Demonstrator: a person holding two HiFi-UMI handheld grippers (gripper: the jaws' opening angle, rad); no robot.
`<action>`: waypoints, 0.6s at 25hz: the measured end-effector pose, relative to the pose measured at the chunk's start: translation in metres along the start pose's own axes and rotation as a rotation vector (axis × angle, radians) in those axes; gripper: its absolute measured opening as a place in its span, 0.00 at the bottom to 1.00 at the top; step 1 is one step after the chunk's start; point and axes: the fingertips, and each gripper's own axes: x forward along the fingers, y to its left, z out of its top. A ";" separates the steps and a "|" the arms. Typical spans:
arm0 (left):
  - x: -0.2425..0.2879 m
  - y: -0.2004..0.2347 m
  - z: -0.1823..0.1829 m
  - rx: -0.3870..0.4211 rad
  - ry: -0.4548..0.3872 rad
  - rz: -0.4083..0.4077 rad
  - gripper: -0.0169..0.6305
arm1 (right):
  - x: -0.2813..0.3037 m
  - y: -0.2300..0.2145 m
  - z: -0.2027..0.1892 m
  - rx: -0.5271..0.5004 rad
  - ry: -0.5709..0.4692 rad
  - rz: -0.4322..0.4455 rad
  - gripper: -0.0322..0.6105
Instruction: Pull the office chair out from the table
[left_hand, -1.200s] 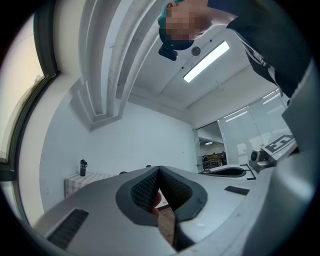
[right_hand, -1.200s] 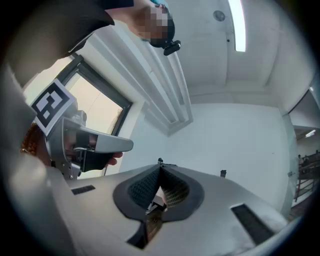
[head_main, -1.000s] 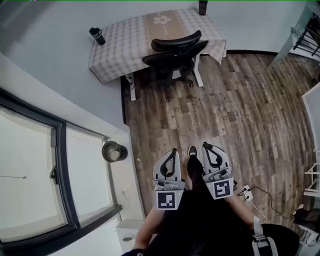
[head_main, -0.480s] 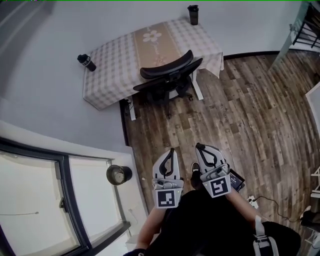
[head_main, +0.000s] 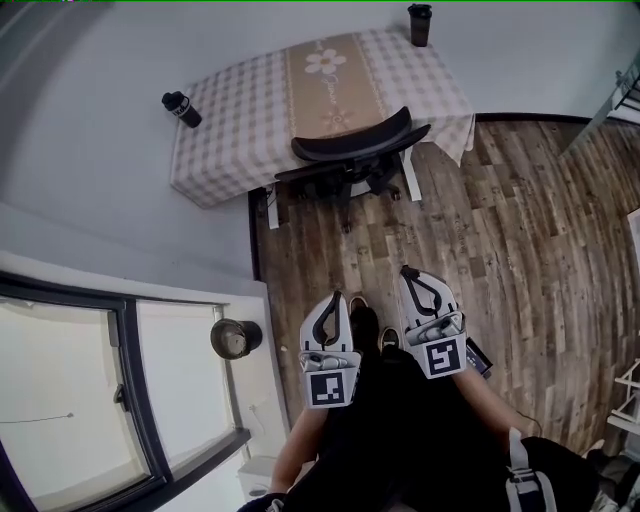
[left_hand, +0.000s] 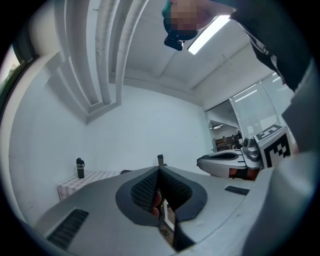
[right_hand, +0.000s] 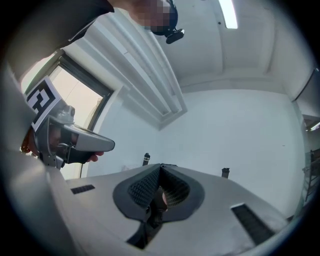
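Wood-plank floor (head_main: 500, 230) runs from my operator's feet up to a checked-cloth table (head_main: 235, 110) set against the far wall. The office chair (head_main: 355, 148) stands pushed in at the table's near edge, well apart from both grippers. From the head view I see its curved backrest plainly. The seat reaches under the tabletop and the base sits in shadow, so the wheels are hard to make out. In both gripper views the jaws themselves block nearly all of the chair; what looks like a thin dark strip of its back shows just above them, though I can't be sure. One dark bottle (head_main: 181, 108) stands at the table's left corner and a second bottle (head_main: 419, 24) at its far right edge. At the frame's right border some furniture is cut off and unreadable. The left gripper (head_main: 336, 298) is clenched, pads meeting with nothing between them. The right gripper (head_main: 407, 272) is likewise closed and empty. Both point toward the table, side by side above the floor, touching nothing.
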 end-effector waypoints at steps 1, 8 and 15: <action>0.006 0.004 -0.005 0.003 0.009 0.011 0.04 | 0.004 -0.004 -0.005 0.005 0.005 0.004 0.06; 0.072 0.031 -0.031 0.002 0.026 0.021 0.04 | 0.044 -0.044 -0.038 -0.006 0.048 -0.030 0.06; 0.161 0.069 -0.030 0.002 0.000 0.025 0.04 | 0.109 -0.105 -0.053 -0.031 0.099 -0.072 0.06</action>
